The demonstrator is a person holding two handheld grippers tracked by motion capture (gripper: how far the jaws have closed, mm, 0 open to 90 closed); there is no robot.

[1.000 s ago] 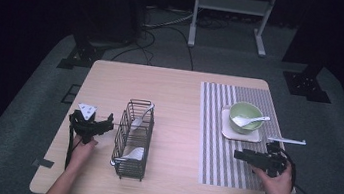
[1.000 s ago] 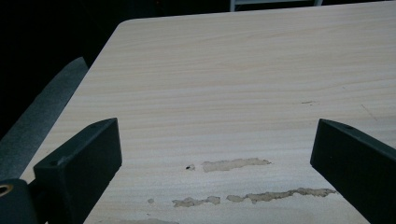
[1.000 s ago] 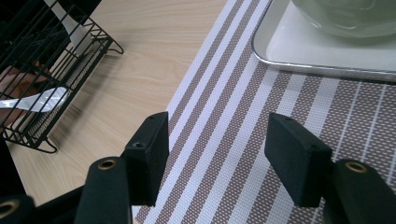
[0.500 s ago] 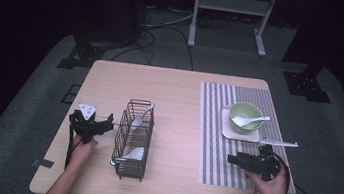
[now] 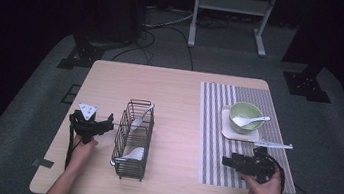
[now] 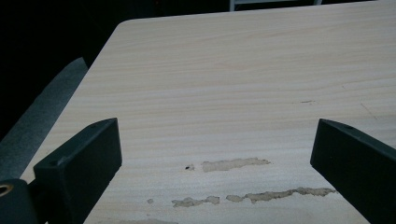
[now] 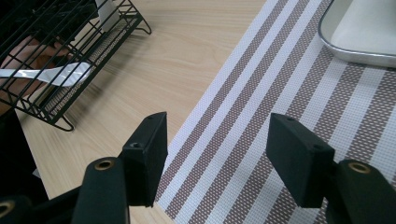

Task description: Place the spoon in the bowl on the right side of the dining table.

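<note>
A black wire rack (image 5: 132,137) stands left of the table's middle, with a white spoon (image 5: 141,115) leaning in its far end and another white spoon (image 5: 133,153) lying low in its near end. My left gripper (image 5: 106,123) points at the rack's left side, a short way off. Its jaws stand open over bare, scuffed wood (image 6: 233,164) around the left gripper (image 6: 215,163). My right gripper (image 5: 226,160) hovers low over the striped placemat (image 5: 214,128), pointing left. In the right gripper view the right gripper (image 7: 215,163) is open with nothing between its jaws, above the placemat's (image 7: 261,116) left edge.
A green bowl (image 5: 244,115) holding a white spoon (image 5: 253,121) sits on a white square plate (image 5: 235,133) on the mat. A white utensil (image 5: 274,145) lies just right of the plate. The rack (image 7: 56,56) and plate corner (image 7: 364,42) frame the right gripper view.
My right gripper has slid left across the placemat and slightly toward the table's front edge. The left gripper and the rack have stayed put.
</note>
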